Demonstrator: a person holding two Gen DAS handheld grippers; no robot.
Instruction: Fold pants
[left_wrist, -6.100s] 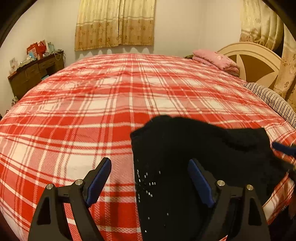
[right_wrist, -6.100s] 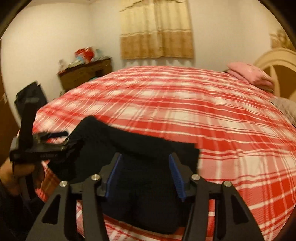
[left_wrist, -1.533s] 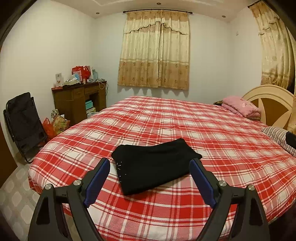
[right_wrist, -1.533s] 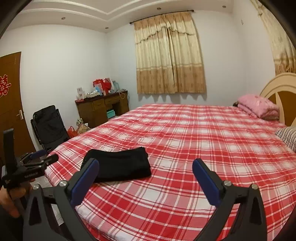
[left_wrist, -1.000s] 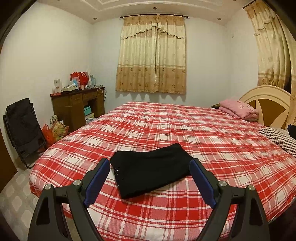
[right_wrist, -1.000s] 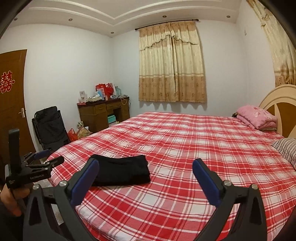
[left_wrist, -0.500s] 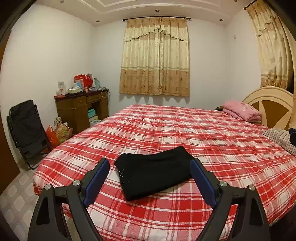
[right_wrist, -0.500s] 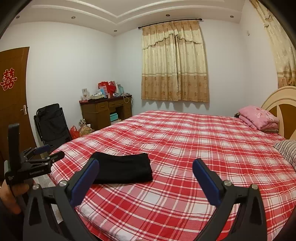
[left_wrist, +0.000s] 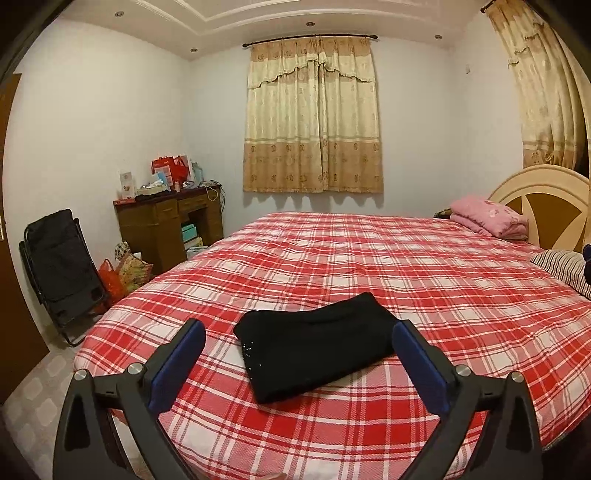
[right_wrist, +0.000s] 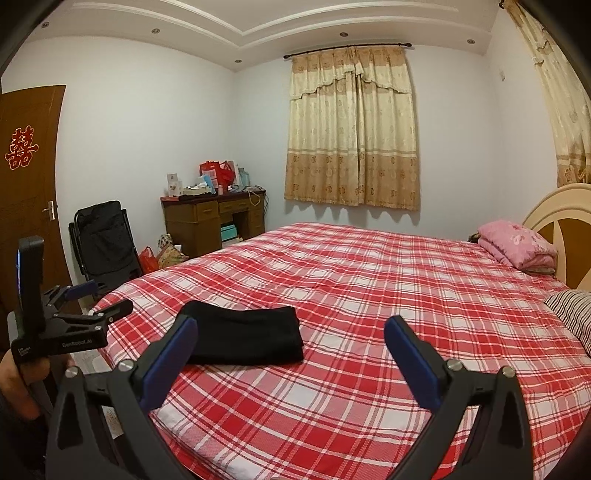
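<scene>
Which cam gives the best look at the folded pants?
Left wrist: the folded pants lie centred and whole between its open fingers, sequin trim visible. Right wrist shows them off to the left, flatter, one end hidden behind a fingertip.

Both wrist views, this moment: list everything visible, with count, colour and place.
pants: one, black, folded, near bed edge
bed cover: one, red-white plaid
blanket: one, pink, folded by headboard
pillow: one, striped, right edge
desk: one, brown, cluttered, far wall
folding chair: one, black, beside the door
curtains: beige, on the window
left tongs: open, empty
right tongs: open, empty
hand: one, gripping the left tongs' handle
</scene>
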